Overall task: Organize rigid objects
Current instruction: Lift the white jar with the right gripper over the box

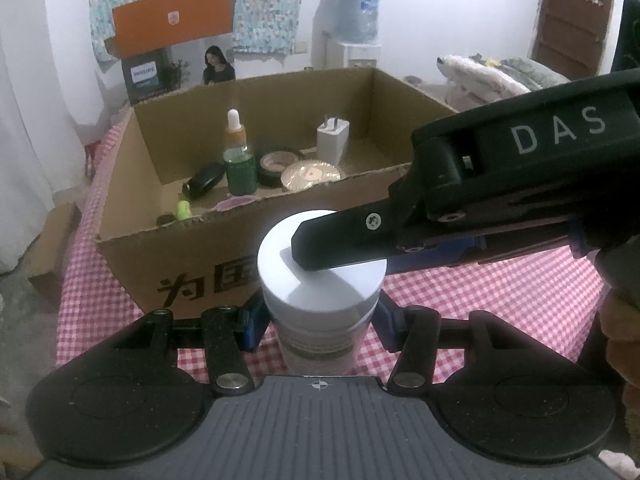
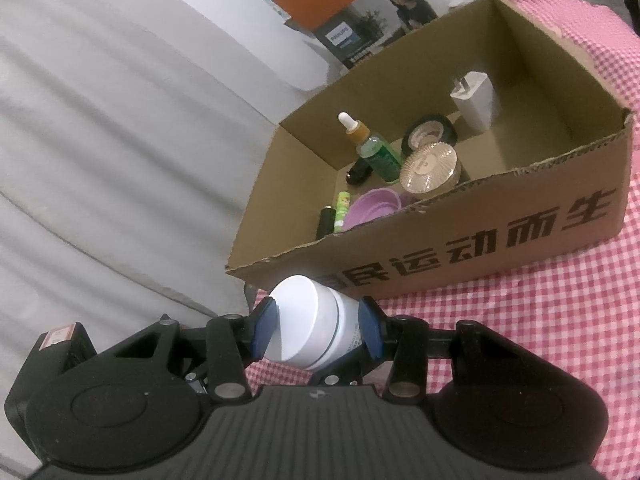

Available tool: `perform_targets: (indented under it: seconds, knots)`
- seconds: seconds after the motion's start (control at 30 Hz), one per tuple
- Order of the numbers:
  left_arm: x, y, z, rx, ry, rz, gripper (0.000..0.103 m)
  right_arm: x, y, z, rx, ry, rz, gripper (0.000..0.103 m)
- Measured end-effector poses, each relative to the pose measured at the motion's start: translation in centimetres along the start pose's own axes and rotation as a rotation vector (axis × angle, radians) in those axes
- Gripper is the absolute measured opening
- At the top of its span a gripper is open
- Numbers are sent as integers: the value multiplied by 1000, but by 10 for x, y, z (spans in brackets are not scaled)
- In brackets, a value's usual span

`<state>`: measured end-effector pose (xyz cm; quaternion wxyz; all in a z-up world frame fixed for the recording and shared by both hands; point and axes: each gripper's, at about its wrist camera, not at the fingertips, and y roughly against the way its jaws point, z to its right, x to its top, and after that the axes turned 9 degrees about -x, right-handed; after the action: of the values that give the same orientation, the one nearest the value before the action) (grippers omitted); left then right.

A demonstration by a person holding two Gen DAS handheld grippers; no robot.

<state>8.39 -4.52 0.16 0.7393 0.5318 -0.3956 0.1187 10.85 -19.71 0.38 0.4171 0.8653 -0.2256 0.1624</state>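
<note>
Between the blue pads of both claws: one white jar (image 1: 320,276), round lid, printed label on its body, held just in front of the near wall of the cardboard box (image 1: 132,256) above the red-checked tablecloth (image 1: 500,300). Left claw (image 1: 320,320): closed on the jar's body below the lid, as far as its own camera shows. Right claw (image 2: 318,330): closed on the same jar, one pad against the lid and one against the body, its upper finger lying across the lid top in the left view. Whether the jar's base rests on the cloth cannot be told. Box contents, already stowed: green dropper bottle (image 1: 239,160) standing; white charger plug (image 1: 332,140) at the far wall; black-rimmed compact (image 1: 278,164); gold ribbed lid (image 1: 310,174); purple dish (image 2: 372,206); small black and lime tubes at the near left corner. Step in hand, by judgement: a two-claw hold or hand-over of the jar ahead of stowing it. Next move calls for one claw to let go, a lift clear of the box's torn near edge, and a set-down in the bare right half of the floor, clear of the plug.
</note>
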Motion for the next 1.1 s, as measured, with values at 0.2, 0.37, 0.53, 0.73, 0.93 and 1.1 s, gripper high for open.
perform_targets:
  seconds: [0.2,0.37,0.53,0.73,0.93,1.1]
  knots:
    - [3,24,11,10,-23,51,53,-4,22,-10,26,39,42,49]
    - [8,44,21,24,-49,96,53,-9,44,-21,47,77,97,49]
    - [20,63,30,32,-95,160,53,-8,69,-35,70,115,158,49]
    - [48,72,33,0,-134,208,53,6,97,-50,71,172,240,49]
    - [83,61,31,-59,-151,223,53,34,115,-53,42,199,296,49]
    - [112,33,22,-117,-125,177,53,67,112,-41,16,184,292,49]
